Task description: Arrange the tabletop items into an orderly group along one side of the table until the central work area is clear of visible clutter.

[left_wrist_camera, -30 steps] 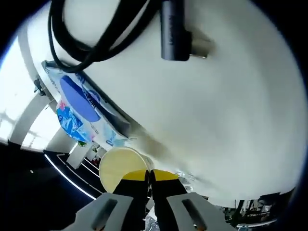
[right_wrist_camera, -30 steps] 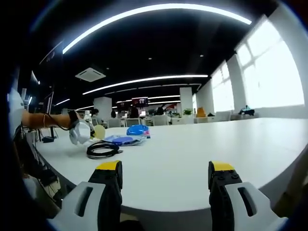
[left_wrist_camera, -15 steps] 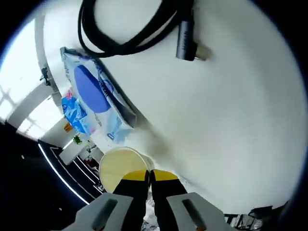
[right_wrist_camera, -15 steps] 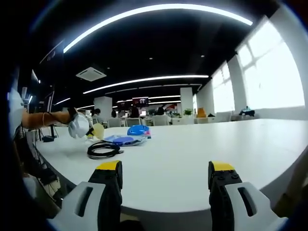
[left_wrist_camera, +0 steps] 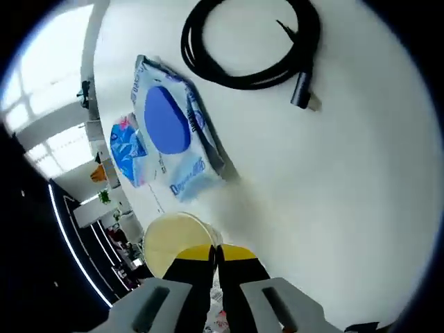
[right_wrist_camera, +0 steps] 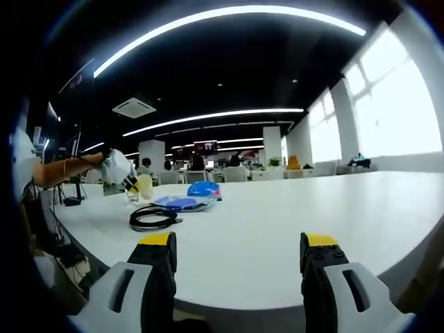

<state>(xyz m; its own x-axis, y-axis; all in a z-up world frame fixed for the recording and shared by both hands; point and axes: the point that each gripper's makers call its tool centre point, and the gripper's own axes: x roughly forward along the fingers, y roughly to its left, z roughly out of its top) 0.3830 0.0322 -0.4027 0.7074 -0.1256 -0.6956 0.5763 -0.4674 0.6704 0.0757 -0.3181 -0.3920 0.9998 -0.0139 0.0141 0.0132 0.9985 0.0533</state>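
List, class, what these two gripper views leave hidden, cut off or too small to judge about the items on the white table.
- Paper cup: in the left gripper view, the left gripper covers its lower part, so its base is hidden.
- Smaller blue packet: the wipes pack overlaps one side; print too small to read.
- Black cable: in the right gripper view, too small to make out its plug.
- Right gripper: open above the table, holding nothing.

Curved ceiling light strips [right_wrist_camera: 229, 14], bright windows [right_wrist_camera: 388, 104], ceiling air vent [right_wrist_camera: 134, 107], distant office desks.
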